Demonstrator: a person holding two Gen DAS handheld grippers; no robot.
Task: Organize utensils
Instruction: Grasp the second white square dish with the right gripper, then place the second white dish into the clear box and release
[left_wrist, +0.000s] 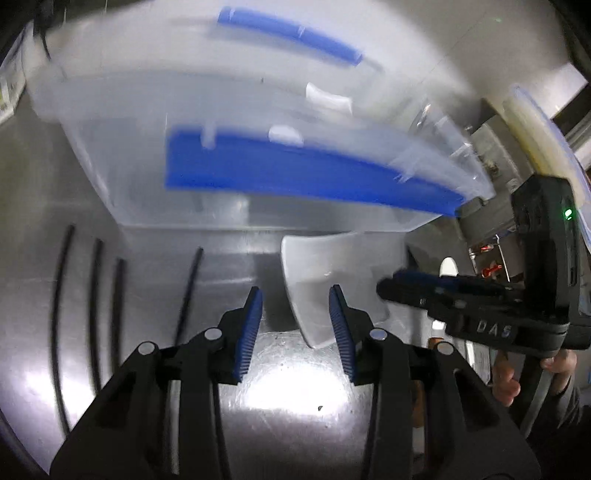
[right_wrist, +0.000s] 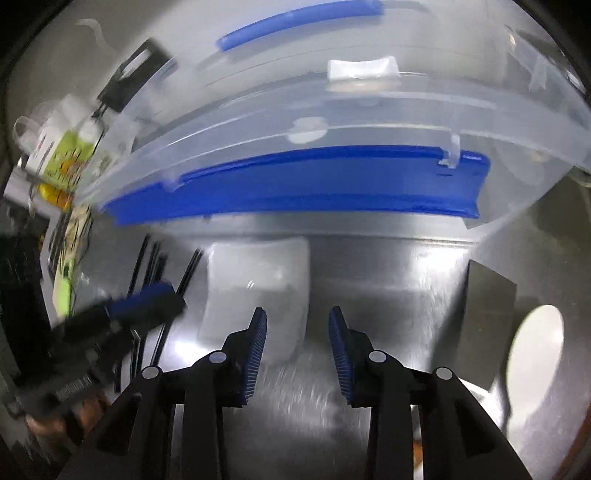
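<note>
Nearest, left wrist view: left gripper (left_wrist: 295, 325) over the steel tabletop (left_wrist: 295, 398), fingers spread apart, nothing between the blue ribbed pads (left_wrist: 251, 332). Bright glare patch on the metal just below the pads.

Just ahead of the left gripper's tips: a white square dish (left_wrist: 332, 280) resting on the table, near corner pointing between the fingers, not touched by either pad. Left of it, four thin black chopsticks (left_wrist: 96, 302) lie on the steel, roughly parallel, apart from one another.

Right side, same view: right gripper (left_wrist: 417, 288), hand visible under it, tips reaching toward the dish's right edge. From this angle its fingers overlap; contact with the dish cannot be told.

Right wrist view: right gripper (right_wrist: 297, 343) has its fingers parted, nothing clamped; white dish (right_wrist: 258, 291) directly ahead, blurred. Left gripper (right_wrist: 147, 299) enters from the left, over the chopsticks (right_wrist: 159, 325). A white spoon (right_wrist: 535, 354) lies on the table at far right, well apart from the dish.

Farther back: translucent plastic storage box (left_wrist: 155, 122) with a blue latch (left_wrist: 295, 173) on its near side, standing behind the dish; motion-blurred in both views. A second blue latch (left_wrist: 288, 33) shows on its far side. Contents not readable.
</note>
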